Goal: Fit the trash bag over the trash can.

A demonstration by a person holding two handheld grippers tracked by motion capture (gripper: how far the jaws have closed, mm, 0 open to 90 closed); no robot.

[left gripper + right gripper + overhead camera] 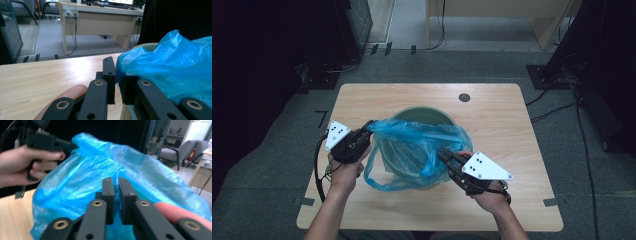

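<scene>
Blue plastic bag [414, 150] draped over and into a pale green bucket [422, 116] at the middle of the wooden table [507, 130]. Film crumpled, translucent; a loose loop of it hangs down the bucket's near side onto the tabletop.

Left gripper [368, 126], at the bucket's left: jaws brought together on a corner of the bag, film pinched and pulled up to a peak at the tips. In the left gripper view the blue plastic [165, 65] runs into the narrow slit between the two black jaws; the bucket's rim shows just behind it. A fingertip rests under the left jaw.

Right gripper [443, 152], at the bucket's near right side: tips buried in the bag's folds. In the right gripper view [115, 185] the jaws stand almost together with blue film in the thin gap, so clamped on the bag. Same view shows the other hand [22, 165] across the bag with its gripper nipping the far edge.

Both forearms come in from the near edge of the table. Grey three-cornered plates sit on top of both grippers.
</scene>
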